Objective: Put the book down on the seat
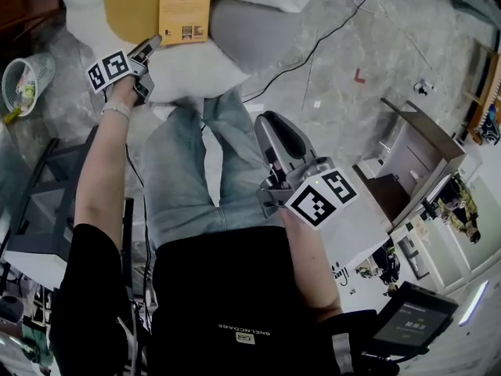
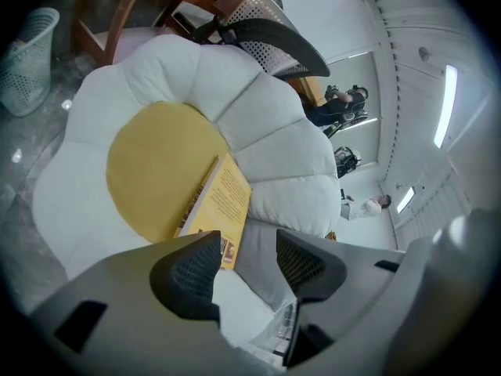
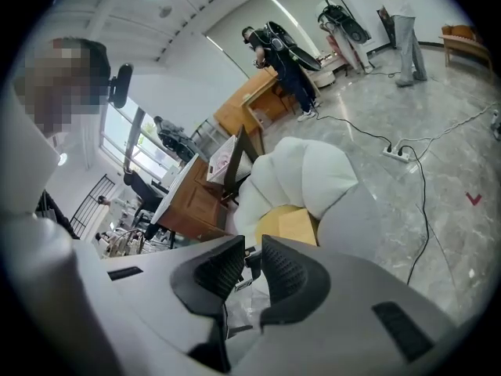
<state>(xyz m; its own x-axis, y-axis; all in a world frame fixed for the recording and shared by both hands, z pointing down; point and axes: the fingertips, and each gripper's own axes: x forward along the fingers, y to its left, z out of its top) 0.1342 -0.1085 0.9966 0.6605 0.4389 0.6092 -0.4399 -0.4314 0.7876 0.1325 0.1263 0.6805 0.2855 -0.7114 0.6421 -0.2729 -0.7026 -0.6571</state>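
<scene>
1. The left gripper (image 2: 246, 258) has its jaws well apart with nothing between them. It hovers at the near edge of the seat (image 1: 188, 73), and its tips point toward the seat's middle.
2. The book (image 1: 185, 6) lies flat on the seat, just beyond the left gripper's tips. No jaw touches it.
3. The book's long axis runs from the seat's near edge toward its far edge. One short end faces the left gripper, and the spine faces the seat's yellow centre (image 1: 129, 6).
4. The book rests on the right-hand margin of that centre, beside the seat's grey petal (image 1: 246, 41).
5. The book is closed. Its cover is yellow-orange, with lines of small print and small dark panels at the near end.
6. The right gripper (image 3: 249, 269) is well back from the seat, over the person's lap. Its jaws are narrowly apart and hold nothing.
</scene>
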